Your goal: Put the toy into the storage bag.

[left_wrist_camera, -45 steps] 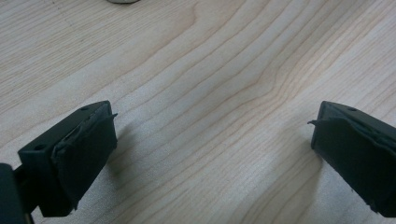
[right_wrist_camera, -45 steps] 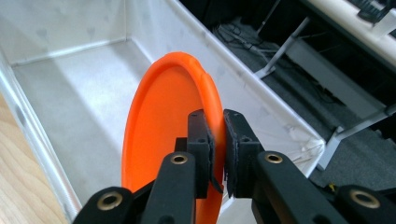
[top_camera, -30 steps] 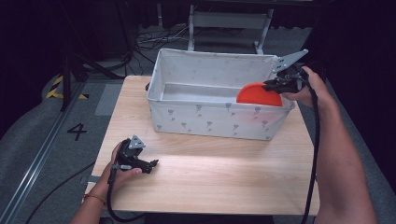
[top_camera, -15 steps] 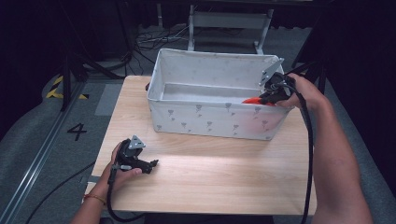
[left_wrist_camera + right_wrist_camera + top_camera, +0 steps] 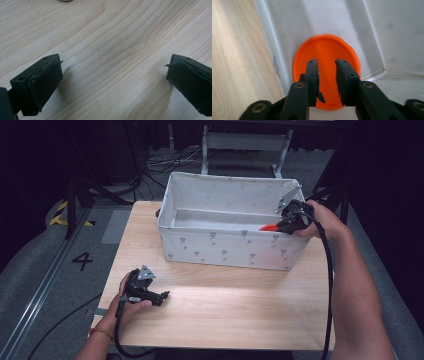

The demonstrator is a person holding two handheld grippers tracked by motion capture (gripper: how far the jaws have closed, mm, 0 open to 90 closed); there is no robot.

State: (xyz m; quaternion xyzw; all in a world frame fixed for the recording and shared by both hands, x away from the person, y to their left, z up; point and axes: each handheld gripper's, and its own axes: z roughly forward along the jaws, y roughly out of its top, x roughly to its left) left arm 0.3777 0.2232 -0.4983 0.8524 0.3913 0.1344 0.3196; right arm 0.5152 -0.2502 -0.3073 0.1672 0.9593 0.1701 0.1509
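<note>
An orange round disc [image 5: 269, 227] lies low inside the white fabric bin [image 5: 230, 180], at its right end, mostly hidden by the front wall. My right gripper [image 5: 285, 226] reaches over the bin's right rim, just above the disc. In the right gripper view its jaws [image 5: 327, 62] have just been opening and stand a little apart. The disc [image 5: 325, 46] sits under and beyond them, slightly blurred, with no pad pressing on it. My left gripper [image 5: 162, 296] rests on the wooden table [image 5: 225, 305] at the front left. Its jaws [image 5: 112, 82] are wide open over bare wood.
The bin stands at the back of the table, with its grey floor showing on the left. Its front wall [image 5: 274, 60] separates the disc from the tabletop. Dark stands and cables lie on the floor behind the table.
My right gripper came down from above the bin's right rim into the bin with the orange disc. The disc sank from in plain sight to behind the wall. The left gripper stayed put.
</note>
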